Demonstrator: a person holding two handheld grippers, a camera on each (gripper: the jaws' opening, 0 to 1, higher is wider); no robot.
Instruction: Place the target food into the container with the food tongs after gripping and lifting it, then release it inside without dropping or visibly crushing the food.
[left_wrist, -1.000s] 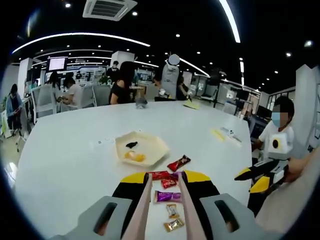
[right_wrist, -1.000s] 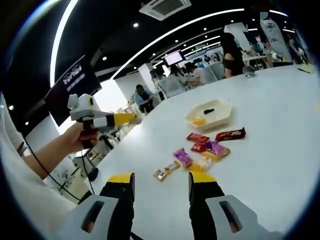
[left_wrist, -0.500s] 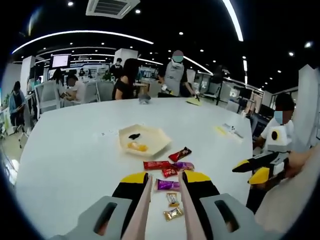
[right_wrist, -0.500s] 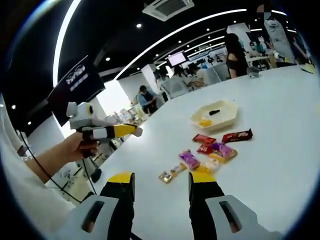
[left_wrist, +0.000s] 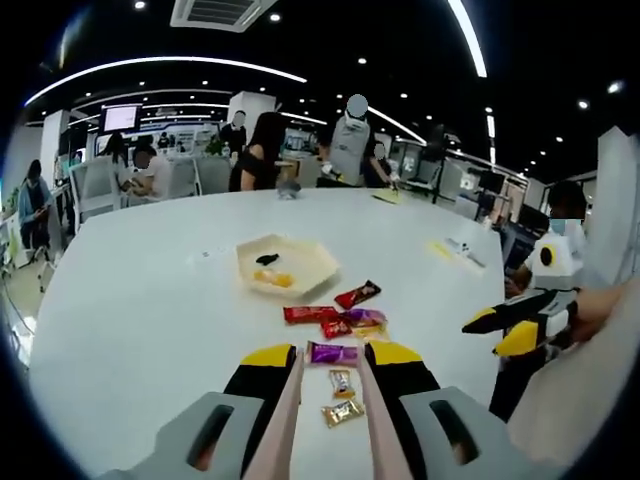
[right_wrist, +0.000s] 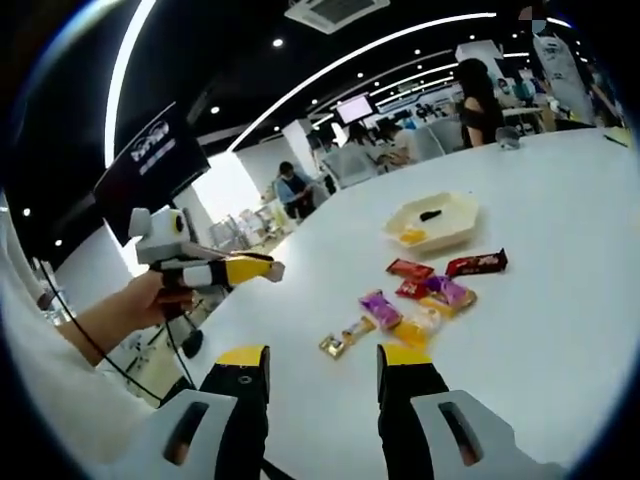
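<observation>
white tabletop (left_wrist: 130, 300) stretches wide across a busy open office, with people seated and standing beyond its far edge. you're at the approach step: nothing is gripped yet. your left gripper (left_wrist: 330, 385) holds food tongs (left_wrist: 287, 420), whose arms sit close together with nothing between their tips, aimed at the scattered wrapped candies (left_wrist: 332, 352). your right gripper (right_wrist: 325, 375) hovers with jaws spread and empty. the hexagonal container (left_wrist: 283, 265) lies just past the candies, already holding a yellow piece and a dark one. next, pick one candy and lower the tongs around it gently. which candy is the target is hard to tell; wrappers are too small to read.
</observation>
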